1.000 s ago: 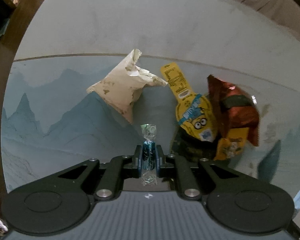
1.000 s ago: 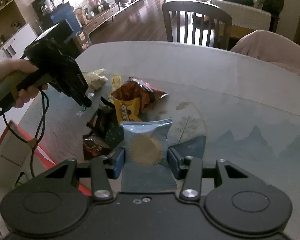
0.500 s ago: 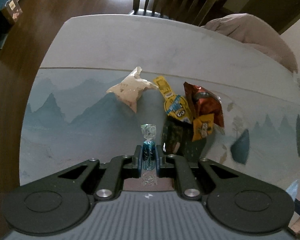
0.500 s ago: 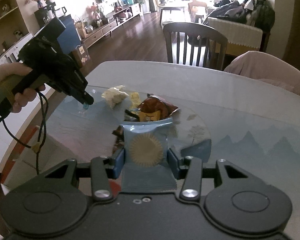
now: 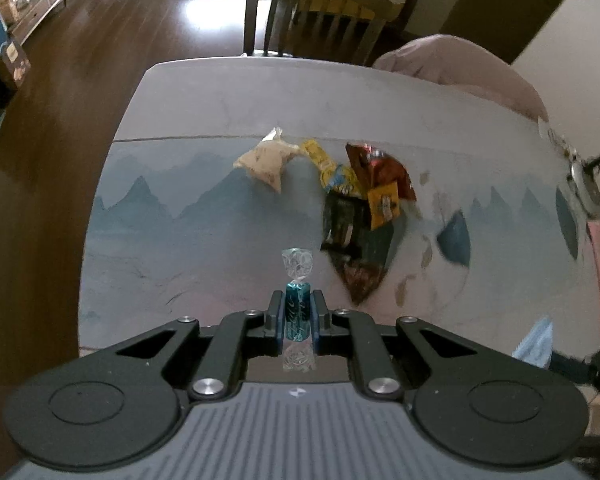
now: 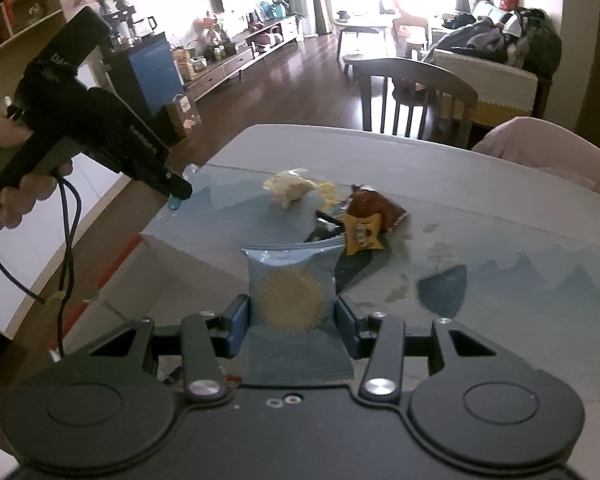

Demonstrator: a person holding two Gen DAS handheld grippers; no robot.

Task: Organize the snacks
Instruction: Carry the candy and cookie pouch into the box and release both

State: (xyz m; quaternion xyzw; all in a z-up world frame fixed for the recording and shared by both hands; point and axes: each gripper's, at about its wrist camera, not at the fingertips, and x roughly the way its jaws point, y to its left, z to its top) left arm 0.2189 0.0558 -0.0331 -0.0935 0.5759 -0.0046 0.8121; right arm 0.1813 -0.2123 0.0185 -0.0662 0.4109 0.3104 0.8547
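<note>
Both claws hover over the mountain-print table (image 5: 228,240): left claw (image 5: 296,316) pinching candy (image 5: 297,312), right claw (image 6: 293,318) clamping a blue packet (image 6: 292,292).

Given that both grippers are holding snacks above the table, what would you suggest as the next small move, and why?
Probably carry both away from the pile toward wherever they get sorted; no container is clearly visible. The left gripper is shut on a blue wrapped candy, the right gripper on a blue packet, both clear of the table.

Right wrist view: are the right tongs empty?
No, the right tongs are clamped on a light blue snack packet with a gold sunburst.
</note>
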